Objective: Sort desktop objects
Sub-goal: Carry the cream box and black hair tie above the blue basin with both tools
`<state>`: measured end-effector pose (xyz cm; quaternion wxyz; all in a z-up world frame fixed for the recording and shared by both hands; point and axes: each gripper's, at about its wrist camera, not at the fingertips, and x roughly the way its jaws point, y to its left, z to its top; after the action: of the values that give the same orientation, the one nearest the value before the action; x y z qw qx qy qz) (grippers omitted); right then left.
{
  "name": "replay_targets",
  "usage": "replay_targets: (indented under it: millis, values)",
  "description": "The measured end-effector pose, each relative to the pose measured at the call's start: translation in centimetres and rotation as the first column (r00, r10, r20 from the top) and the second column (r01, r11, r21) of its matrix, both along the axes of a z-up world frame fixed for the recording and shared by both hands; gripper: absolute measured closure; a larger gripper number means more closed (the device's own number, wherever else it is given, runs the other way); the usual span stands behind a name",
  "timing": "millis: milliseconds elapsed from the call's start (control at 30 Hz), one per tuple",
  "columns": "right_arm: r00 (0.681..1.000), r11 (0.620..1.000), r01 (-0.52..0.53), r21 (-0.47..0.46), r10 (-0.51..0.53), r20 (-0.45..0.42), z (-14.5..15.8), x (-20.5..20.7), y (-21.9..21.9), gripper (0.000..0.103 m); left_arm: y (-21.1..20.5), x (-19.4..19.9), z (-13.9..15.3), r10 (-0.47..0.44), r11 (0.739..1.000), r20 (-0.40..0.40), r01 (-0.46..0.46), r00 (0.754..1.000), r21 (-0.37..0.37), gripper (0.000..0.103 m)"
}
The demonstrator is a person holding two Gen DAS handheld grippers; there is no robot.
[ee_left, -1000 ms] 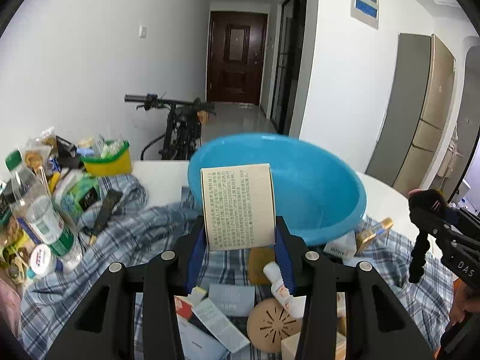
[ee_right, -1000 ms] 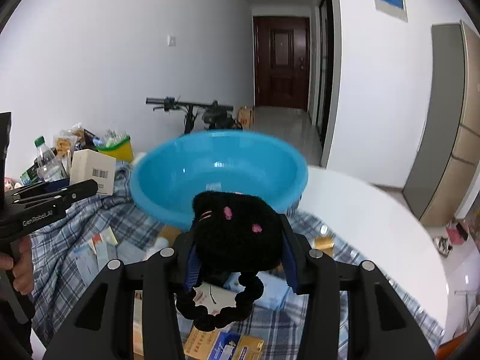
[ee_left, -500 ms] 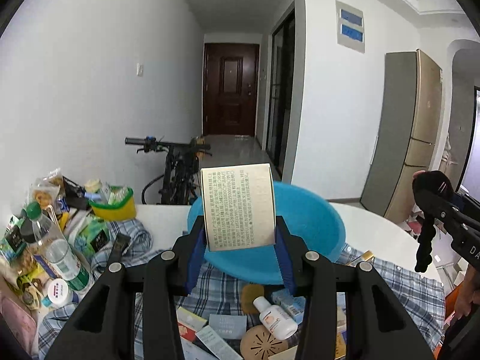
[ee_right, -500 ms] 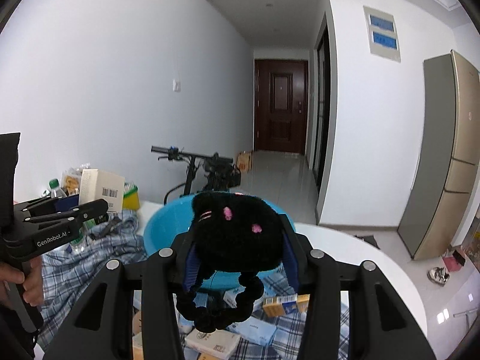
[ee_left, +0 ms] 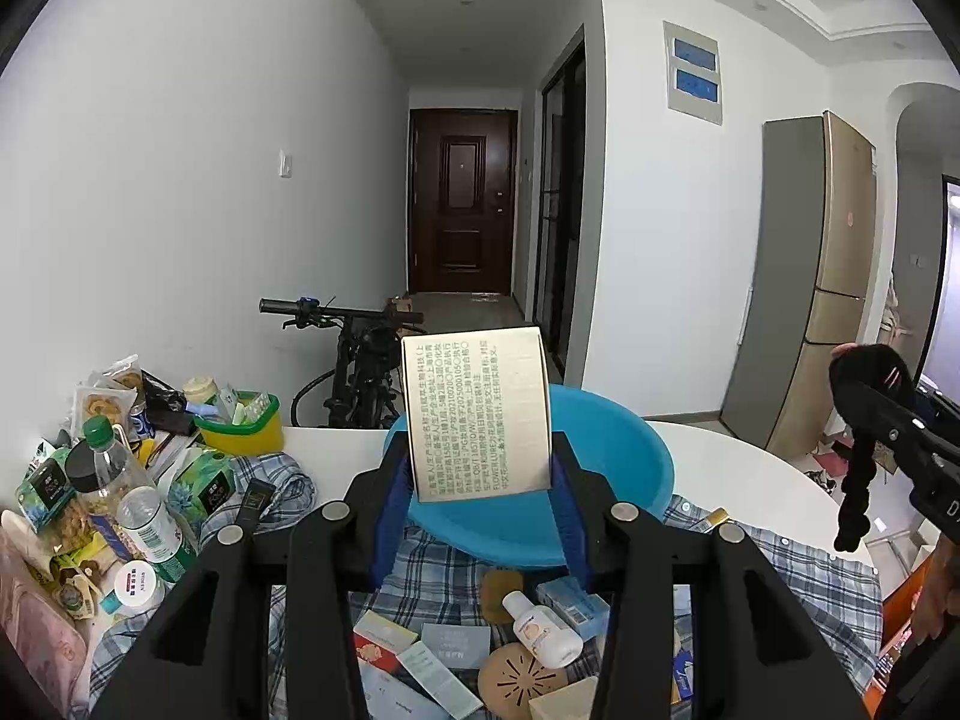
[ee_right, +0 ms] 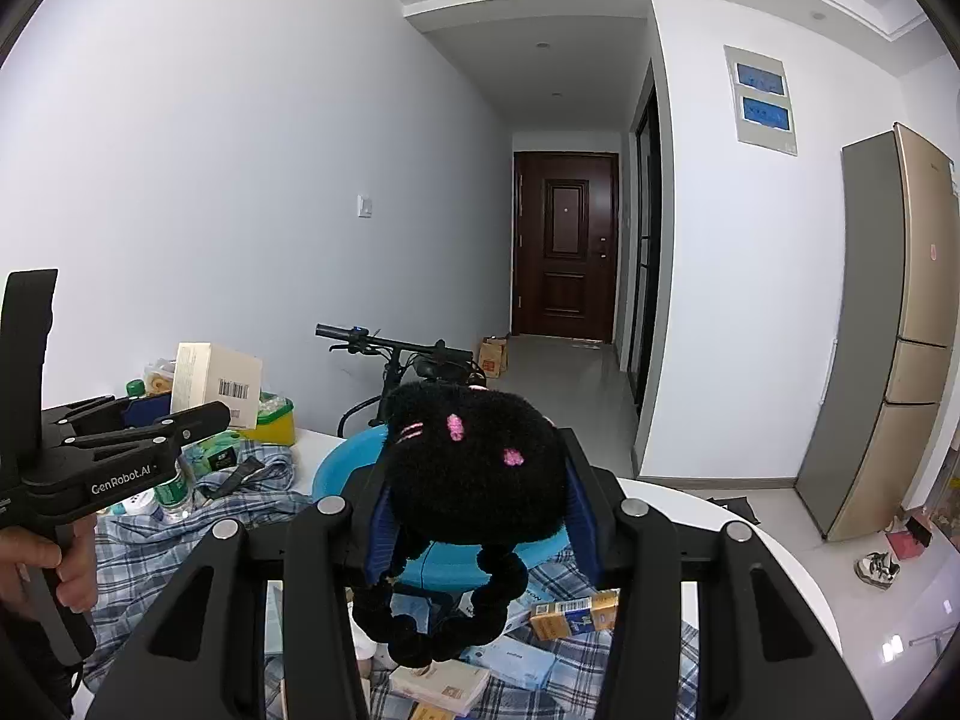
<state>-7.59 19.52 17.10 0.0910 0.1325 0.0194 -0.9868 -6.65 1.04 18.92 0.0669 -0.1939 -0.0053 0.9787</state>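
Here, both my grippers are loaded and raised above the bench [ee_left: 708,444]: my left gripper [ee_left: 480,483] clamps a cream box [ee_left: 477,414] upright between its blue pads, and my right gripper [ee_right: 477,516] grips a black plush [ee_right: 474,468] with pink stitching, its beaded loop dangling below. The blue basin [ee_left: 600,516] sits just ahead and below both, on the plaid cloth [ee_left: 798,564]; I cannot see its floor, so I cannot tell what has already gone in. Judging by the spread, sorting is far from finished: a lotion bottle [ee_left: 540,630], a tan disc [ee_left: 522,675], cards and small cartons [ee_right: 510,663] lie scattered on the cloth near me, and a heap of bottles [ee_left: 144,516] and snack packs crowds the left edge beside a yellow tub [ee_left: 240,435]. Open room lies above the basin and over the bare white bench on the right; the round edge there drops to the floor. The grippers are well apart, so each likely has a free path to the basin.
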Motion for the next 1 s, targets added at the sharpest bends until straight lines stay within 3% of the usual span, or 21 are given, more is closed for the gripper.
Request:
replay_targets:
  millis: [667,1000]
  values:
    - [1.000,1.000,0.012,-0.008,-0.012,0.015,-0.6,0.5,0.9,0.057,0.1,1.1,0.0,0.001,1.000,0.002,-0.001,1.000,0.003,0.057]
    - [0.998,1.000,0.022,-0.012,-0.022,0.051,-1.7,-1.9,0.6,0.057,-0.1,-2.6,-1.1,0.006,1.000,0.029,-0.007,1.000,0.028,0.057]
